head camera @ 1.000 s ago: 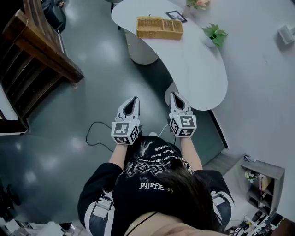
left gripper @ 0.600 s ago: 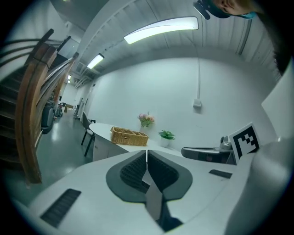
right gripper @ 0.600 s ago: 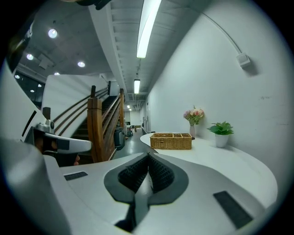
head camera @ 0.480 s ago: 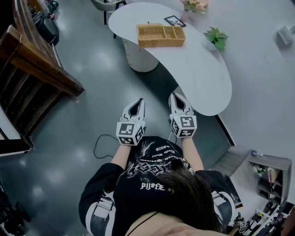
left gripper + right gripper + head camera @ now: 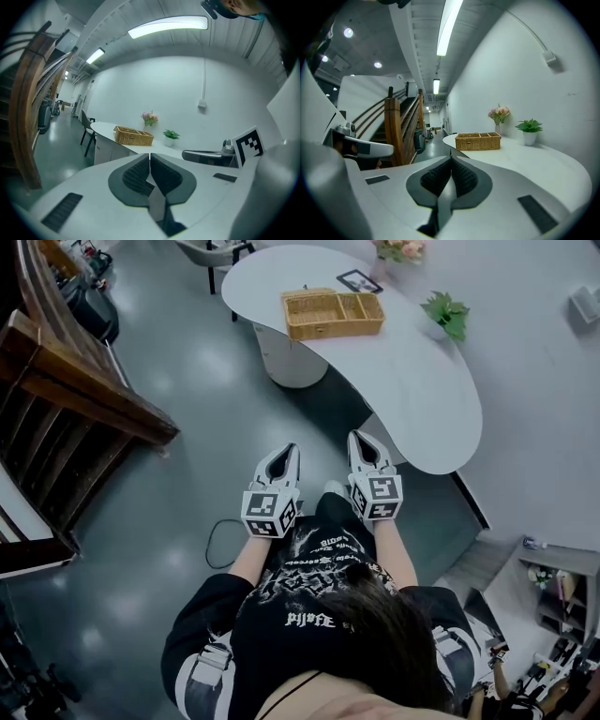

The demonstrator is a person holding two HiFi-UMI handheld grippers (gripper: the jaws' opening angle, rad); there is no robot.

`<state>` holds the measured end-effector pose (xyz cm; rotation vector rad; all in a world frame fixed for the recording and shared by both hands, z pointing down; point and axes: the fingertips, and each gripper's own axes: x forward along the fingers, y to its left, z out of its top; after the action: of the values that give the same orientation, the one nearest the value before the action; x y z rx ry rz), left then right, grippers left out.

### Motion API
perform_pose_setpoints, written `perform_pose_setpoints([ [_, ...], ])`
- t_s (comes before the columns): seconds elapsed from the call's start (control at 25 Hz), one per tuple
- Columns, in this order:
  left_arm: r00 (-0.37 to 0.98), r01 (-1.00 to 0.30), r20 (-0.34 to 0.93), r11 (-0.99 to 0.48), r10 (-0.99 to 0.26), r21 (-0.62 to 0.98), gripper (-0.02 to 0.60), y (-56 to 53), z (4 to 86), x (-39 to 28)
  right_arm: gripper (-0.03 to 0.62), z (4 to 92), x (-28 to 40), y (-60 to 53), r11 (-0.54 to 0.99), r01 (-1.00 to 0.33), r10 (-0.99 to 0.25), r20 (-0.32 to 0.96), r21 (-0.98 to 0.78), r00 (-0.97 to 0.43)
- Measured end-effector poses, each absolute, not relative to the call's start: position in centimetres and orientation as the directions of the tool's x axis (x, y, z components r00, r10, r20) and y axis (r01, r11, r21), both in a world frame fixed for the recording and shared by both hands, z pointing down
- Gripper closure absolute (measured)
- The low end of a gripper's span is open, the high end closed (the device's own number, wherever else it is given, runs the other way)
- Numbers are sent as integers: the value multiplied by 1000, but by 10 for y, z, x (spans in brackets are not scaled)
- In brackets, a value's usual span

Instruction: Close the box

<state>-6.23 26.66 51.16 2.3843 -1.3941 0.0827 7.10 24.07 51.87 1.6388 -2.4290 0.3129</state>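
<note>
**Here, both grippers shut and empty, the wicker box far off on the table**

The person stands on the grey floor (image 5: 187,427) just short of the near, rounded end of a long white table (image 5: 422,399), holding both grippers out in front at about waist height. The two are side by side and close together, each with its marker cube toward the body and its jaws pointing toward the table.

The left gripper (image 5: 287,450) has its jaws closed. In the left gripper view the two ribbed pads (image 5: 140,173) meet along a thin line with nothing between them. The right gripper (image 5: 360,438) is the same: in its own view the jaws are pressed together and empty. The right gripper's tips lie close to the table's near edge in the head view, while the left gripper is over bare floor.

The wicker box (image 5: 333,313) sits on the far part of the table, well apart from both grippers. Its top is open, and dividers inside split it into compartments. Both gripper views show it in the distance, beyond the jaw tips.

A small framed picture (image 5: 359,280) lies just beyond the box, and pink flowers (image 5: 401,248) stand past that, by the wall. A potted green plant (image 5: 446,314) stands to the right of the box, near the wall.

A wooden staircase rail (image 5: 89,395) fills the left of the head view. A thin cable (image 5: 220,538) loops on the floor beside the person's left side.
</note>
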Motion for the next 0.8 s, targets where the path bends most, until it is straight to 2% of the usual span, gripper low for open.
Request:
perform_pose_setpoints([
  [0.8, 409, -898, 253, -339, -876, 280, 554, 174, 519, -51, 568, 522, 105, 125, 415, -904, -865, 264, -105, -427],
])
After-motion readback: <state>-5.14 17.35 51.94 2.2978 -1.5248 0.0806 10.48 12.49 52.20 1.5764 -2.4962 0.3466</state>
